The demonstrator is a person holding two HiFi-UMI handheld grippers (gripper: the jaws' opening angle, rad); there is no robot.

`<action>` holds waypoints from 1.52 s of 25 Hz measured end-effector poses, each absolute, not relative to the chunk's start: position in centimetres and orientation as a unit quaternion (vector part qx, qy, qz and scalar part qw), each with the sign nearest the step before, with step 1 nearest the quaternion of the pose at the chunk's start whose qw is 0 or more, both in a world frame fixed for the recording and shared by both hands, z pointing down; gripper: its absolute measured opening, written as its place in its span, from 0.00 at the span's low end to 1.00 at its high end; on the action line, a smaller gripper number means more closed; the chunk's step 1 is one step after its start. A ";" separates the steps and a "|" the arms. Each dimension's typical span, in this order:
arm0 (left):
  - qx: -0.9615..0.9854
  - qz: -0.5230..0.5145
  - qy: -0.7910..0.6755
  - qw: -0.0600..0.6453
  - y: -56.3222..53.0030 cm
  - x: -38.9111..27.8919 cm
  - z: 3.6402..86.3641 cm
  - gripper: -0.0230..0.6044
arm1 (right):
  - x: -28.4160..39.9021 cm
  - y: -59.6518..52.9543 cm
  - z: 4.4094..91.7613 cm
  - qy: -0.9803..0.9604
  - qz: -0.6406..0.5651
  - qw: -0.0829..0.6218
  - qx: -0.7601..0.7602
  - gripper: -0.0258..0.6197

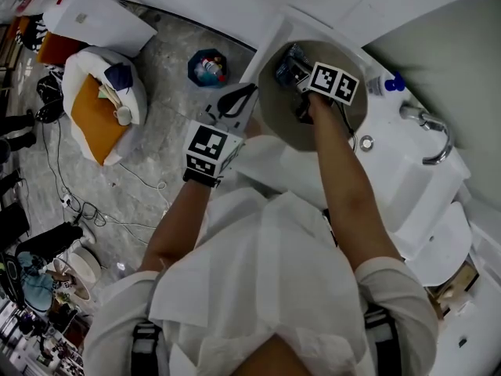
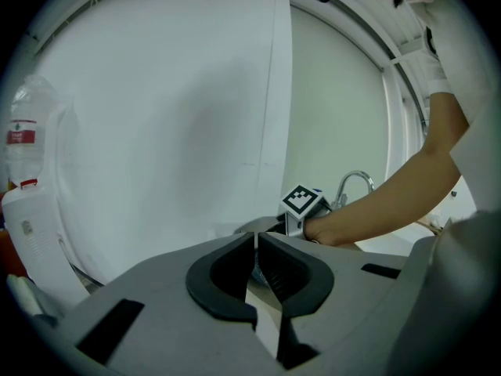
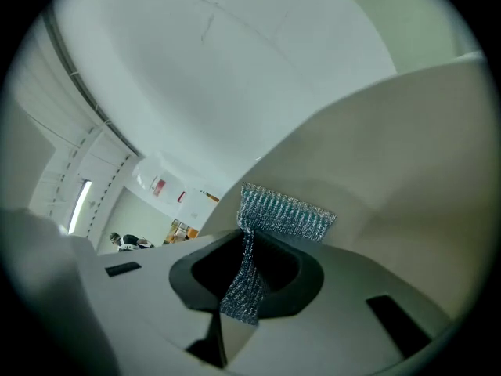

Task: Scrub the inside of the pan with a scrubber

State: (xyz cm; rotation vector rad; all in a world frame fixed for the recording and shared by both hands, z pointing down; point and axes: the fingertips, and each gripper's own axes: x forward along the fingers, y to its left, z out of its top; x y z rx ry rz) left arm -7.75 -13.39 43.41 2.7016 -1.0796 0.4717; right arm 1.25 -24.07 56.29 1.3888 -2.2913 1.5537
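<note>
A beige-grey pan (image 1: 329, 124) stands tilted at the left end of the white sink (image 1: 391, 171). Inside it is my right gripper (image 1: 294, 74), shut on a silvery-blue mesh scrubber (image 1: 288, 63). In the right gripper view the scrubber (image 3: 283, 211) hangs pinched between the jaws and fans out against the pan's inner wall (image 3: 407, 155). My left gripper (image 1: 235, 100) is at the pan's near left edge. Its jaws stand shut on a thin pale edge (image 2: 257, 249), and the pan's rim (image 2: 249, 227) lies just beyond them. Whether rim or handle is pinched I cannot tell.
A chrome faucet (image 1: 432, 130) and a blue-capped bottle (image 1: 388, 83) stand right of the pan. On the floor at left are a blue bowl (image 1: 207, 67), a cushioned seat (image 1: 102, 100) and cables. A plastic bottle (image 2: 23, 131) shows at the left gripper view's left edge.
</note>
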 end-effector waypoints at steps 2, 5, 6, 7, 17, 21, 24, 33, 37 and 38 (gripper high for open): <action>0.912 0.159 -0.366 0.098 -13.3 -8.0 43.5 0.08 | 0.6 -24.0 56.2 -0.749 0.504 0.037 0.429 0.10; 0.911 0.156 -0.367 0.100 -13.4 -8.0 43.7 0.08 | -2.4 -21.7 56.2 -0.777 0.521 0.089 0.343 0.10; 0.912 0.155 -0.367 0.101 -13.4 -7.9 43.7 0.08 | -3.5 -20.4 56.3 -0.785 0.525 0.116 0.306 0.10; 0.912 0.154 -0.366 0.101 -13.4 -7.8 43.7 0.08 | -4.6 -18.8 56.4 -0.793 0.527 0.149 0.269 0.10; 0.914 0.139 -0.367 0.102 -13.8 -7.6 43.4 0.08 | -4.2 -7.3 56.8 -0.780 0.501 0.369 0.068 0.10; 0.914 0.136 -0.367 0.103 -13.9 -7.2 43.1 0.08 | -1.8 -4.7 57.2 -0.752 0.493 0.437 0.024 0.10; 0.918 0.132 -0.361 0.100 -13.7 -6.7 43.0 0.08 | -2.4 -5.3 57.1 -0.756 0.506 0.415 0.037 0.10; 0.921 0.126 -0.353 0.103 -13.7 -5.9 42.8 0.08 | -2.8 -4.8 56.5 -0.753 0.498 0.428 0.032 0.10; 0.924 0.123 -0.348 0.103 -13.7 -5.5 42.7 0.08 | 0.9 -2.8 57.2 -0.725 0.461 0.512 0.019 0.10; 0.924 0.122 -0.347 0.103 -13.8 -5.4 42.7 0.08 | 1.7 -2.6 57.3 -0.719 0.450 0.529 0.018 0.10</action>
